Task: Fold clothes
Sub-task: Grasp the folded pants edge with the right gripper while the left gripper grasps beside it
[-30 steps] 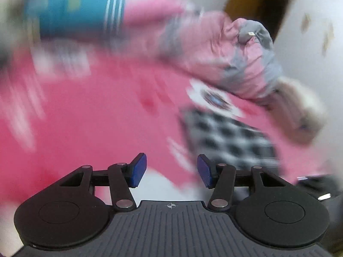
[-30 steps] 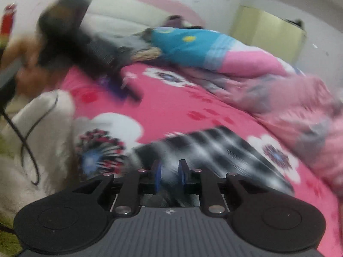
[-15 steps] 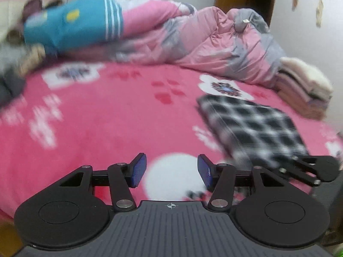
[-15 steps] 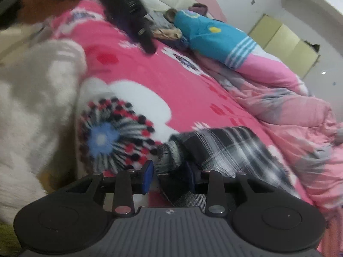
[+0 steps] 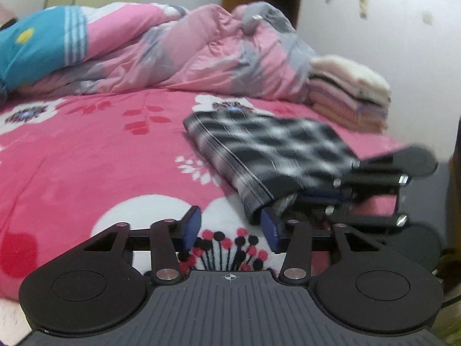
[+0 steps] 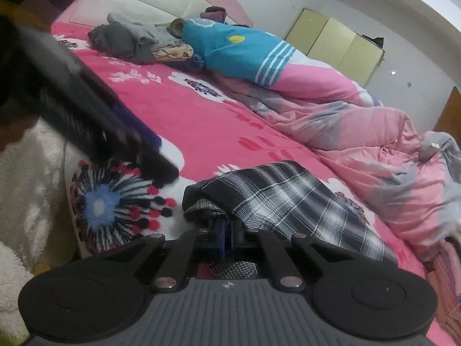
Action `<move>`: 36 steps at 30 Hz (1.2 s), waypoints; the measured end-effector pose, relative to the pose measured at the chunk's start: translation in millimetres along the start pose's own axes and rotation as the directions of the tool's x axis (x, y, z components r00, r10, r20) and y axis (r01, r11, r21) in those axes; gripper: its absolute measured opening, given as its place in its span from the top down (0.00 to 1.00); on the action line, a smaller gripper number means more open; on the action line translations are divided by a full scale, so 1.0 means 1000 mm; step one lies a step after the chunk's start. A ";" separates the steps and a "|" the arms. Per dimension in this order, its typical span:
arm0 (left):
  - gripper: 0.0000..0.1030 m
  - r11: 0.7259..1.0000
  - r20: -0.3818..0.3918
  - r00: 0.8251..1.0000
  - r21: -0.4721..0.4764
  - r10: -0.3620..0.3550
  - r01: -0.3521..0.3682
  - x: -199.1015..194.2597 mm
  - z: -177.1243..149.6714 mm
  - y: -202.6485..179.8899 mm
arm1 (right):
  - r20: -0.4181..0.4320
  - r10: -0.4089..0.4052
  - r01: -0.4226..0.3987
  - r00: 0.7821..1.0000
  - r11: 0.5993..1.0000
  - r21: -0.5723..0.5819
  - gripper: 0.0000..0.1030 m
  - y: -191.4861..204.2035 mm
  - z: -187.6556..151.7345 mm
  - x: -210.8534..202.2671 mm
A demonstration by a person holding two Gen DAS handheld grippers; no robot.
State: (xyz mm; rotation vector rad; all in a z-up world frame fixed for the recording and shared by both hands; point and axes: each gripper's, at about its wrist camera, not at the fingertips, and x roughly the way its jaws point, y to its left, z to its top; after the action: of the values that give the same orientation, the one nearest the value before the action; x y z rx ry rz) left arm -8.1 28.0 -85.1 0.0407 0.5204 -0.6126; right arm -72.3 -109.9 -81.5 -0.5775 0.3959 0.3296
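I see a bed (image 5: 95, 155) under a pink fleece cover printed with white flowers and red leaf sprigs. On it: a folded black-and-white plaid garment (image 5: 268, 150) near the front edge; a rumpled pink-and-grey quilt (image 5: 207, 57) along the far side; a blue-and-pink blanket (image 6: 239, 52) beside it; a stack of folded knitwear (image 5: 348, 92) at the corner (pink and cream layers); a heap of grey clothes (image 6: 129, 40) by the headboard.

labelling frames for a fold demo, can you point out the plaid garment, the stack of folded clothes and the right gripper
plaid garment (image 5: 270, 147), left wrist view, middle of its top face
stack of folded clothes (image 5: 350, 92), left wrist view, side of the pile
right gripper (image 6: 229, 235), right wrist view, between its fingertips
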 end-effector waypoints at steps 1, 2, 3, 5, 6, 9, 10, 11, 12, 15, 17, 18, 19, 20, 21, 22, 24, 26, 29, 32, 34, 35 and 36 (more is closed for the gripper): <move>0.61 1.000 -0.002 1.000 0.015 0.005 -0.005 0.003 -0.001 -0.002 | 0.001 -0.001 0.001 1.000 1.000 0.004 0.98 -0.001 0.000 0.000; 0.62 1.000 0.002 1.000 0.016 0.007 -0.007 0.004 -0.001 -0.003 | 0.002 -0.001 0.001 1.000 1.000 0.009 0.97 -0.001 0.000 0.001; 0.63 1.000 0.005 1.000 0.018 0.009 -0.009 0.006 -0.001 -0.004 | 0.004 -0.001 0.001 1.000 1.000 0.014 0.97 -0.002 0.001 0.002; 0.67 1.000 0.012 1.000 0.022 0.013 -0.013 0.009 -0.002 -0.005 | 0.008 -0.002 0.002 1.000 1.000 0.023 0.97 -0.003 0.001 0.003; 0.68 1.000 0.016 1.000 0.024 0.015 -0.015 0.010 -0.002 -0.006 | 0.010 -0.003 0.002 1.000 1.000 0.028 0.97 -0.003 0.002 0.003; 0.77 0.999 0.026 0.999 0.029 0.020 -0.021 0.015 -0.002 -0.008 | 0.018 0.002 -0.002 1.000 0.999 0.034 0.97 -0.002 0.002 0.005; 0.81 0.999 0.030 0.999 0.031 0.022 -0.023 0.016 -0.002 -0.009 | 0.019 0.005 -0.006 1.000 0.999 0.039 0.97 -0.001 0.002 0.006; 0.83 0.999 0.034 0.999 0.032 0.024 -0.025 0.018 -0.003 -0.010 | 0.019 0.015 -0.016 1.000 0.999 0.048 0.97 -0.002 0.002 0.007; 0.85 0.999 0.037 0.999 0.034 0.026 -0.027 0.019 -0.003 -0.010 | 0.022 0.023 -0.024 1.000 0.998 0.056 0.97 -0.002 0.002 0.008; 0.95 0.999 0.050 0.998 0.034 0.030 -0.031 0.023 -0.003 -0.012 | 0.038 0.023 -0.026 0.999 0.996 0.083 0.97 -0.003 0.001 0.011; 1.00 1.000 0.070 0.997 0.009 0.021 -0.022 0.021 -0.003 -0.012 | 0.053 0.012 -0.018 0.998 0.994 0.106 0.97 -0.006 0.001 0.014; 1.00 1.000 0.080 0.997 -0.003 0.017 -0.017 0.021 -0.003 -0.012 | 0.061 0.006 -0.013 0.998 0.993 0.118 0.97 -0.007 0.000 0.015; 1.00 1.000 0.089 0.996 -0.016 0.014 -0.013 0.020 -0.003 -0.012 | 0.067 -0.005 -0.004 0.998 0.991 0.130 0.97 -0.008 0.000 0.016; 1.00 1.000 0.094 0.996 -0.029 0.013 -0.010 0.019 -0.003 -0.011 | 0.073 -0.016 0.006 0.997 0.990 0.143 0.97 -0.009 0.000 0.018; 1.00 0.999 0.097 0.995 -0.041 0.011 -0.007 0.018 -0.002 -0.010 | 0.080 -0.032 0.020 0.996 0.988 0.151 0.97 -0.009 0.000 0.019; 1.00 0.999 0.099 0.995 -0.053 0.006 -0.001 0.017 -0.002 -0.009 | 0.081 -0.043 0.030 0.996 0.988 0.153 0.97 -0.008 -0.001 0.021; 1.00 0.998 0.101 0.995 -0.067 0.002 0.005 0.015 -0.001 -0.009 | 0.094 -0.046 0.030 0.995 0.986 0.162 0.97 -0.007 -0.001 0.021; 1.00 0.997 0.103 0.995 -0.076 -0.003 0.011 0.013 -0.001 -0.009 | 0.107 -0.048 0.029 0.993 0.985 0.172 0.97 -0.005 -0.001 0.021; 1.00 0.996 0.107 0.994 -0.088 -0.015 0.025 0.010 0.000 -0.008 | 0.137 -0.036 0.013 0.990 0.986 0.167 0.97 -0.005 -0.001 0.022; 1.00 0.996 0.105 0.994 -0.088 -0.023 0.033 0.011 0.000 -0.010 | 0.128 -0.051 0.024 0.990 0.979 0.204 0.97 -0.010 0.000 0.032; 1.00 0.996 0.103 0.994 -0.085 -0.020 0.029 0.012 0.000 -0.011 | 0.119 -0.063 0.033 0.991 0.971 0.237 0.97 -0.014 0.000 0.038; 1.00 0.996 0.103 0.995 -0.087 -0.016 0.025 0.012 0.000 -0.010 | 0.119 -0.062 0.032 0.991 0.970 0.239 0.97 -0.014 0.001 0.039; 1.00 0.996 0.102 0.995 -0.090 -0.012 0.021 0.012 0.000 -0.010 | 0.119 -0.056 0.027 0.991 0.973 0.231 0.96 -0.013 0.001 0.037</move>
State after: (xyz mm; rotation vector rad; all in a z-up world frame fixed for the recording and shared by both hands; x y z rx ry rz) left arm -5.2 13.4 -89.5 -0.0804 0.4496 -0.6034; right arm -34.5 -112.4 -91.3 -0.3366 0.2955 0.2734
